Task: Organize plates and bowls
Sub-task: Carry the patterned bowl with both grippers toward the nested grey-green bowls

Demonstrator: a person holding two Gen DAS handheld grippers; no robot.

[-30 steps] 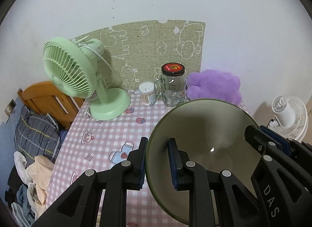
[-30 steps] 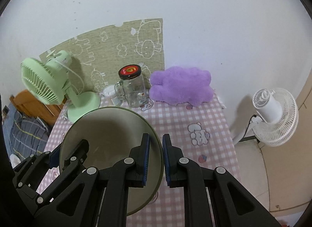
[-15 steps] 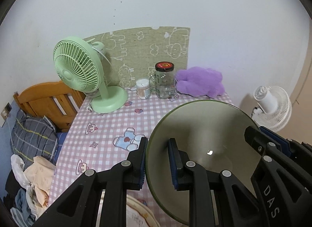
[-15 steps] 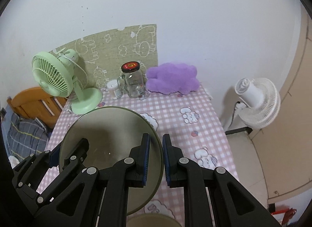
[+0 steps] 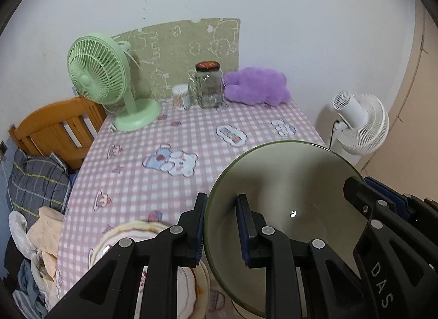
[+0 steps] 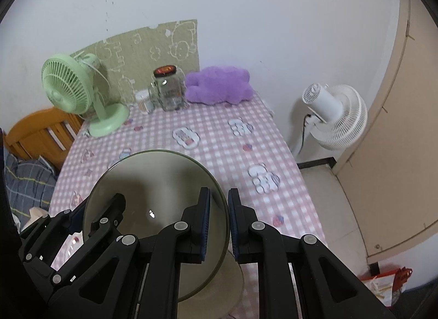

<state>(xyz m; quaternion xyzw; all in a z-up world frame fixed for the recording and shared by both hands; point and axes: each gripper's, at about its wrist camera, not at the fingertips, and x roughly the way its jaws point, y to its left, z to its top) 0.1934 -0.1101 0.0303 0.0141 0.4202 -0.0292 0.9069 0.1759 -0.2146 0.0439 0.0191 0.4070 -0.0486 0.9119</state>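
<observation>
Plate (image 5: 120, 239) half hidden under bowl (image 5: 287, 182)

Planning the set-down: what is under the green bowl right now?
Under the green bowl, held by both grippers, the edge of a beige dish shows on the pink checked tablecloth. A cream plate lies left of it. The bowl covers the rest.

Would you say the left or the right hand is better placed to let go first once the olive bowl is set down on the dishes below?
Neither clearly: the left gripper and right gripper each clamp opposite rims of the olive bowl. Probably both release together.
</observation>
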